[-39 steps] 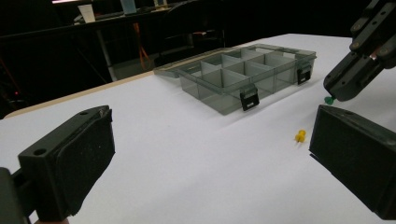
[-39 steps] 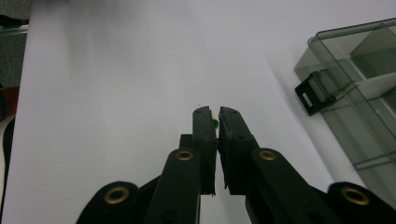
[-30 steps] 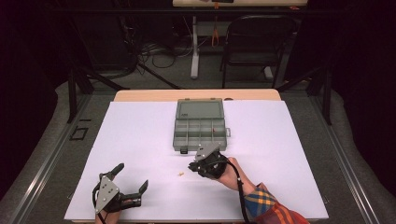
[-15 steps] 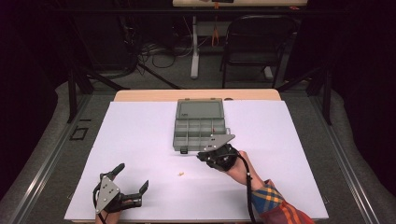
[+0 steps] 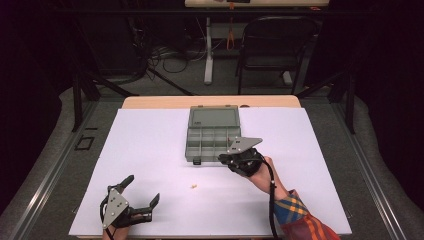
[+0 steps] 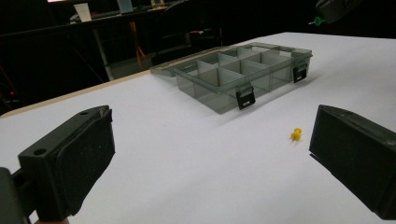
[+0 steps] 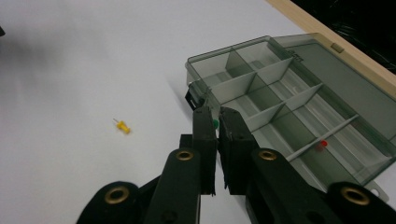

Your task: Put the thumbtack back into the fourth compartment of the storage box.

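Observation:
A grey compartment box (image 5: 188, 145) lies open at the table's middle back, lid flat behind it. My right gripper (image 5: 223, 159) hovers at its near right corner, shut on a green pushpin (image 7: 215, 124) whose head peeks between the jaws just above the box's front wall (image 7: 198, 77). A red pushpin (image 7: 321, 146) lies in one compartment. A yellow pushpin (image 5: 194, 186) lies loose on the white sheet, left of the right gripper. My left gripper (image 5: 141, 190) rests near the front edge, open and holding nothing; its view faces the yellow pushpin (image 6: 296, 135) and the box (image 6: 210, 95).
The white sheet (image 5: 150, 145) covers the tabletop, with a bare wooden strip (image 5: 160, 102) along the far edge. Beyond the table stand a black chair (image 5: 272, 45) and floor cables. The box's black latches (image 6: 245, 97) hang open at its front.
My right gripper has moved away from the yellow pushpin, up and to the right, to the box's front edge, still shut on the green pushpin. The left gripper has stayed put.

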Demonstrator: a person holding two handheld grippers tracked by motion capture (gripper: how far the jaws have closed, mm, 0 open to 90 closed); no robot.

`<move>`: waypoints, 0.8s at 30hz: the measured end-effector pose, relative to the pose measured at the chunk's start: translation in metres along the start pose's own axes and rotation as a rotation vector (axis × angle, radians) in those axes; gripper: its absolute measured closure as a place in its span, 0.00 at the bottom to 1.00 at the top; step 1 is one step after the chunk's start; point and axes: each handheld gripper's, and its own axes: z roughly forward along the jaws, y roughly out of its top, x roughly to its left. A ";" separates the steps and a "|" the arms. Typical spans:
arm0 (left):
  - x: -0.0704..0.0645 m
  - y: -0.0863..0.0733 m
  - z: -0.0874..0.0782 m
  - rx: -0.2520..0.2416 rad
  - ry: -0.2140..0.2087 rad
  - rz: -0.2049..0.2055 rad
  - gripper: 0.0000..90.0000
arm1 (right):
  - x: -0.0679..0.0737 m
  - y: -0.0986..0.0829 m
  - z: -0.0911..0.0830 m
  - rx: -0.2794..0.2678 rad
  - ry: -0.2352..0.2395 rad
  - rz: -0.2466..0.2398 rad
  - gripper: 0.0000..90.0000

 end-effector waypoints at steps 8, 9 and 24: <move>-0.001 0.000 0.000 0.000 0.000 0.000 0.00 | -0.017 -0.002 -0.008 -0.014 -0.059 0.041 0.95; 0.000 0.000 0.000 0.000 0.002 0.001 0.00 | -0.020 -0.003 -0.008 -0.013 -0.066 0.049 0.95; -0.001 0.000 -0.001 0.000 0.003 0.000 0.00 | -0.047 -0.008 0.004 0.010 -0.157 0.123 0.95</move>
